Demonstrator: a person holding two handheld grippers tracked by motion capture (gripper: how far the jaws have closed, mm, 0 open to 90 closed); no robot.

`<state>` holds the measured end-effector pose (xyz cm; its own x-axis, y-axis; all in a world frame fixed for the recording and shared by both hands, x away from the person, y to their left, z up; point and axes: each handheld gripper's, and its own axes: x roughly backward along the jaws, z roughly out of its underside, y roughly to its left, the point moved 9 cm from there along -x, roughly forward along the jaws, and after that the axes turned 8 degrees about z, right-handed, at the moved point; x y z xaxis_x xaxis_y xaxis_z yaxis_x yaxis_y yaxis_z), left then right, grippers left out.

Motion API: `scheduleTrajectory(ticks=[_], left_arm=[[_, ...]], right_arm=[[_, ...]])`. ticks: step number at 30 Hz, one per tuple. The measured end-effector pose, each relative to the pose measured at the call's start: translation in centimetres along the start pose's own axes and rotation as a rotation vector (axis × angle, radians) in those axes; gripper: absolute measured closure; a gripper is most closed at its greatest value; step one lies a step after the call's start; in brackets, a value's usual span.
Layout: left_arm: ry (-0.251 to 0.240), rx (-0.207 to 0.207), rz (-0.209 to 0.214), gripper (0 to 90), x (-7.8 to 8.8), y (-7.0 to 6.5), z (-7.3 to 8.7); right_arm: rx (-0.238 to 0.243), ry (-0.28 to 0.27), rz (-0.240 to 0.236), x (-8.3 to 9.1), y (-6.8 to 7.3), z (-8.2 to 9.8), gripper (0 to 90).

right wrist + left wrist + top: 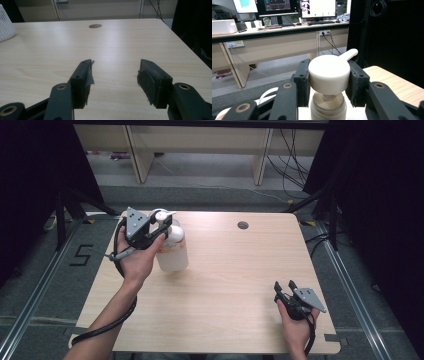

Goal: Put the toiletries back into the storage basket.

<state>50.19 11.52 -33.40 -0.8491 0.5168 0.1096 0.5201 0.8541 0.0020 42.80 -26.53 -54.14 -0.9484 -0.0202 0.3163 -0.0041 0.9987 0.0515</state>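
Clamping the white pump head, the left gripper holds the pump bottle at the bench's ten o'clock corner; its base hides beneath the jaws in the left gripper view. At five o'clock, the right gripper rests, jaws apart around nothing.

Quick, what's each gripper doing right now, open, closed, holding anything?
Left gripper: closed on the white pump head of the pump bottle.
Right gripper: open, holding nothing, low over the table.
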Motion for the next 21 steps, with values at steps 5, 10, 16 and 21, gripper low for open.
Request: scheduleTrajectory(ticks=[5,10,16,21], left_arm=[[-0.009,0.004,-0.016,58.6,0.1,0.7,-0.1],[-0.017,0.0,-0.031,58.6,0.2,1.2,-0.2],[-0.027,0.0,-0.053,58.6,0.2,2.1,-0.3],[-0.03,-0.002,-0.067,58.6,0.1,2.6,-0.3]], right_arm=[[0.004,-0.002,0.003,0.0,0.0,0.0,45.0],[0.005,-0.002,0.0,0.0,0.0,0.0,44.9],[0.004,-0.003,0.0,0.0,0.0,0.0,45.0],[0.007,0.0,-0.004,0.0,0.1,0.0,45.0]])
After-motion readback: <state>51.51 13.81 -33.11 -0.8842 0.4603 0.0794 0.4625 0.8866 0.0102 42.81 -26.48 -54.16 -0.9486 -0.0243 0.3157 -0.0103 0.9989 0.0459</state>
